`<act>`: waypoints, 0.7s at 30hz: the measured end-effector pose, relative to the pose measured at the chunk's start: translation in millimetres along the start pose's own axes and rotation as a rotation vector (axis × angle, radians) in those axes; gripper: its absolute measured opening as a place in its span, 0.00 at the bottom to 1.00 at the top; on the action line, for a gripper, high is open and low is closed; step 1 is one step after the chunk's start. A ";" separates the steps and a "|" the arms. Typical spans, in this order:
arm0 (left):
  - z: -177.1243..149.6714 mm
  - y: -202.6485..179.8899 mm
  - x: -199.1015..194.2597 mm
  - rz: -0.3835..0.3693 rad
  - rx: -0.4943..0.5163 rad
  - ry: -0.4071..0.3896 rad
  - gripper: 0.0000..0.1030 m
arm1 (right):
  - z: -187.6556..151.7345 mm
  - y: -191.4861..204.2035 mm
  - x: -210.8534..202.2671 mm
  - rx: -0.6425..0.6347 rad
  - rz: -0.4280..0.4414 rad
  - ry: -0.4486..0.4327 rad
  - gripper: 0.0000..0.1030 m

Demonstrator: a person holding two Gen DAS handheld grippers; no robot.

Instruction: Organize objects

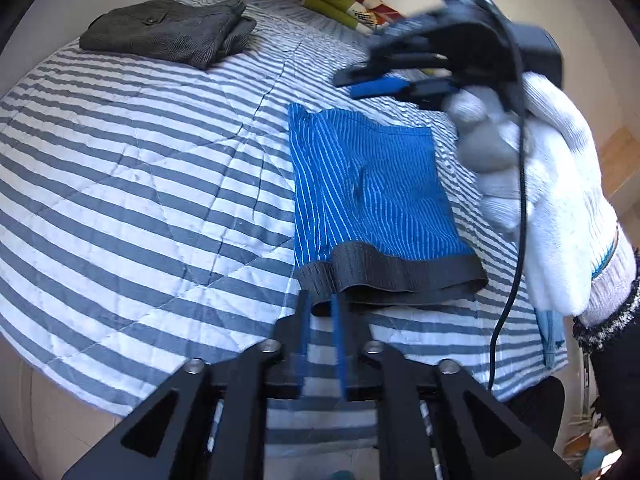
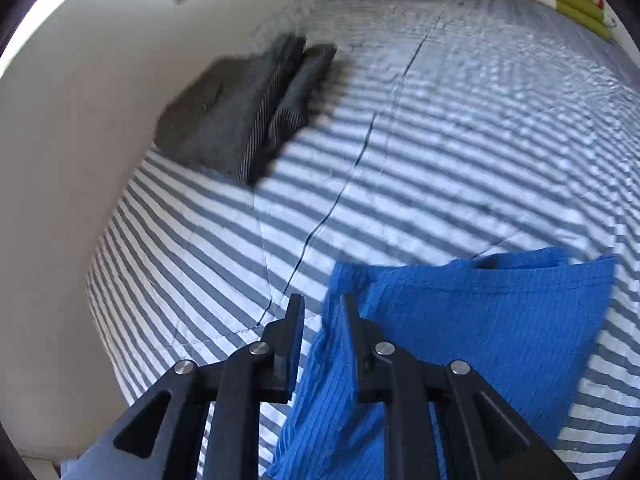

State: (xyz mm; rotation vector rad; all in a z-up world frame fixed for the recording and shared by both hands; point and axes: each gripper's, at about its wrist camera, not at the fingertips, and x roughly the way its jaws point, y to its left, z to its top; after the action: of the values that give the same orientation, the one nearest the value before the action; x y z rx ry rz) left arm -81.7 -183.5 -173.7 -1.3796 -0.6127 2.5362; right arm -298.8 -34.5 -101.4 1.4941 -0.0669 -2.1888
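Blue striped shorts [image 1: 368,188] lie flat on the striped bed [image 1: 140,184], centre-right of the left wrist view. The left gripper [image 1: 320,300] hovers at their dark waistband [image 1: 400,276], jaws slightly apart, holding nothing. The right gripper [image 1: 360,80], upper right, looks narrowly open and empty. Folded grey clothes [image 1: 168,32] sit upper left.
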 end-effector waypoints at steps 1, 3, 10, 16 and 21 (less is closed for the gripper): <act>-0.1 0.7 -6.4 0.006 0.008 -0.017 0.28 | -4.1 -11.0 -14.3 0.024 0.006 -0.025 0.21; 7.9 3.3 -18.2 0.001 0.003 -0.058 0.28 | -16.4 -42.3 -41.1 0.086 0.008 -0.055 0.22; 93.0 -12.5 15.3 -0.049 0.040 0.015 0.27 | -102.2 -125.1 -87.4 0.274 -0.066 -0.089 0.22; 147.2 -5.0 83.3 -0.033 -0.025 0.081 0.27 | -149.7 -127.4 -85.9 0.262 -0.085 -0.070 0.22; 156.6 4.9 116.4 0.013 -0.059 0.125 0.27 | -161.0 -108.5 -71.8 0.156 -0.122 -0.052 0.22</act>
State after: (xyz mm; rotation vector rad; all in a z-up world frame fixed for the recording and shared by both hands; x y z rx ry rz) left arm -276.2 -188.1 -188.5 -1.5533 -0.6626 2.4368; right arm -174.8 127.3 -136.9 1.5623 -0.1717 -2.3671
